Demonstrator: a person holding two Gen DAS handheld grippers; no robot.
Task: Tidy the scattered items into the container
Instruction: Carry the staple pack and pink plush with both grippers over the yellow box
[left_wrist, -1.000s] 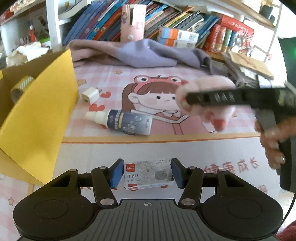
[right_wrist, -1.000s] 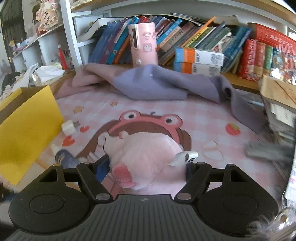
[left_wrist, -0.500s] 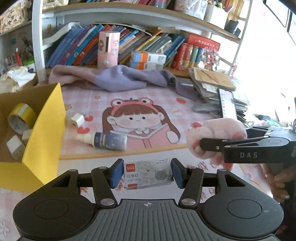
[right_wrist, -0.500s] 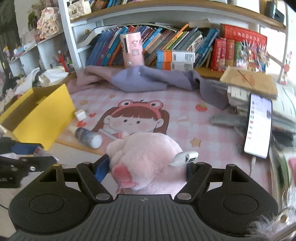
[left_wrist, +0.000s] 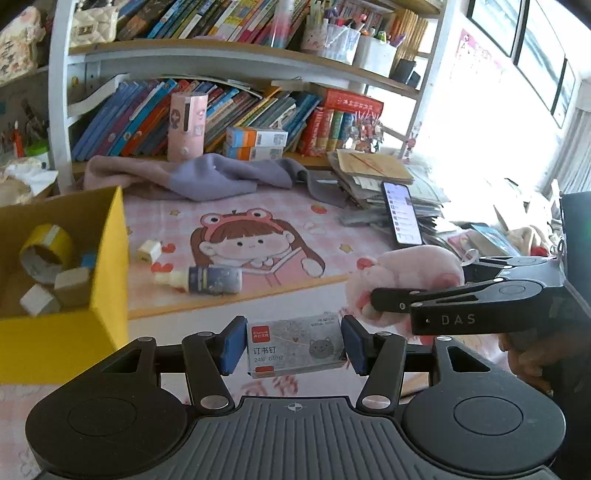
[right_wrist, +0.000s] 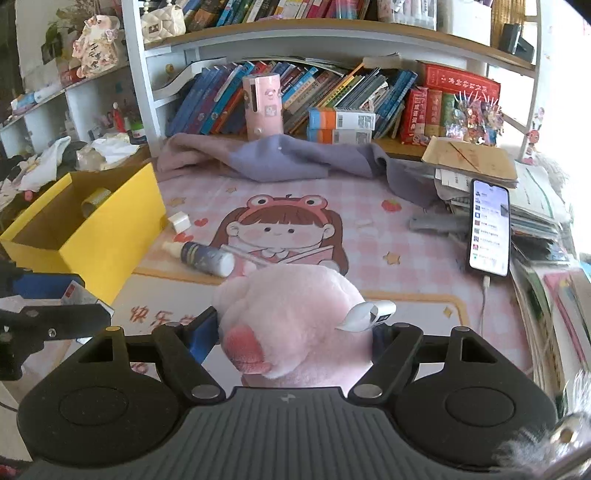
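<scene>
Two grippers hang above the near edge of the bench (right_wrist: 424, 229), both tipped down toward it. Left gripper (left_wrist: 294, 345) has its blue fingers (left_wrist: 232, 345) pinching a small staple box (left_wrist: 295, 345) by its short ends, the box lifted clear of the pink cartoon mat (left_wrist: 258, 236). Right gripper (right_wrist: 295, 332) points the same way; its fingers (right_wrist: 201, 332) are spread fairly wide yet pressed into the sides of a pink plush toy (right_wrist: 291, 317), whose white tag (right_wrist: 364, 314) sticks out near the far finger. In the left wrist view the right gripper comes in from the right edge, lying nearly level across the frame, with a person's hand (left_wrist: 528, 360) wrapped around its handle below.

Yellow box (left_wrist: 107, 258), the container, stands at the left of the bench with tape rolls (left_wrist: 46, 247) and small blocks inside. Left on the mat, just beside the box, lie a dark bottle (left_wrist: 207, 280) on its side and a white plug (left_wrist: 149, 251), apart from each other
</scene>
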